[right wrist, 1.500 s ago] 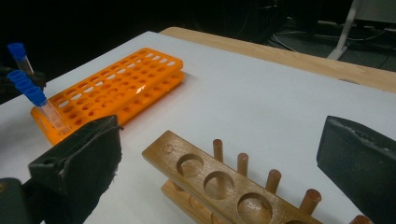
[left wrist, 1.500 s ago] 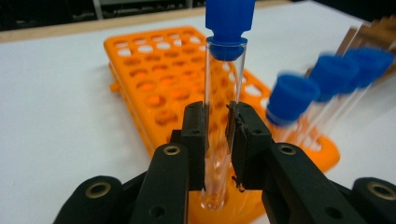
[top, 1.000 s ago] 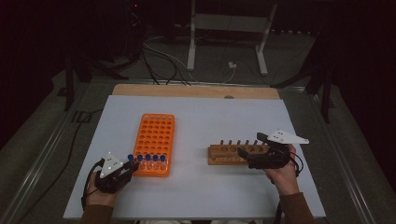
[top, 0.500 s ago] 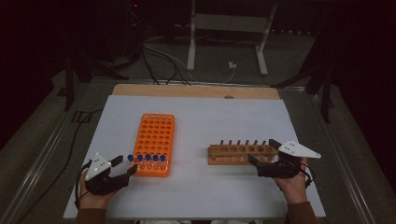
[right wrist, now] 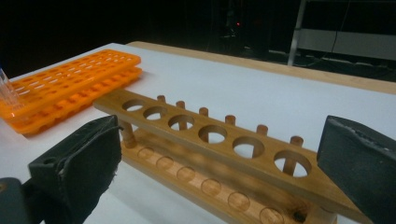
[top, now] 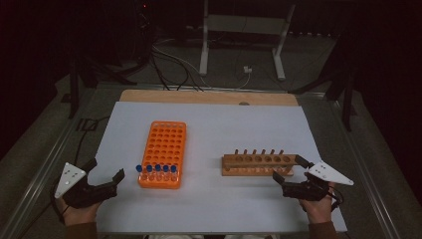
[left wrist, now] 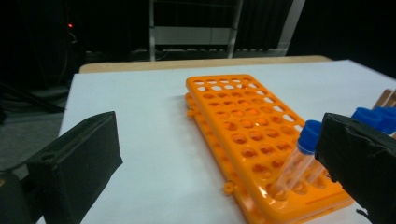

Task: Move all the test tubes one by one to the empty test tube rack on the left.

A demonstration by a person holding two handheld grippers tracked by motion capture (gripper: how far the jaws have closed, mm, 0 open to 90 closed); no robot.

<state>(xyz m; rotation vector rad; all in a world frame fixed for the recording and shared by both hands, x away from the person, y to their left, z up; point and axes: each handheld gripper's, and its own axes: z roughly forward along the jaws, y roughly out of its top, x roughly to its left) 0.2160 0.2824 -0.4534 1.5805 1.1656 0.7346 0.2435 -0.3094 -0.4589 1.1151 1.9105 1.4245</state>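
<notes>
An orange rack lies left of centre on the white table, with four blue-capped tubes standing upright in its near row; the other holes are empty. To its right, well apart, a wooden rack has six holes in its top bar, all empty. The left gripper sits just left of the orange rack's near end; its jaws have just been opening and stand wide apart with nothing between them. The right gripper is at the wooden rack's near right end, jaws apart and holding nothing.
</notes>
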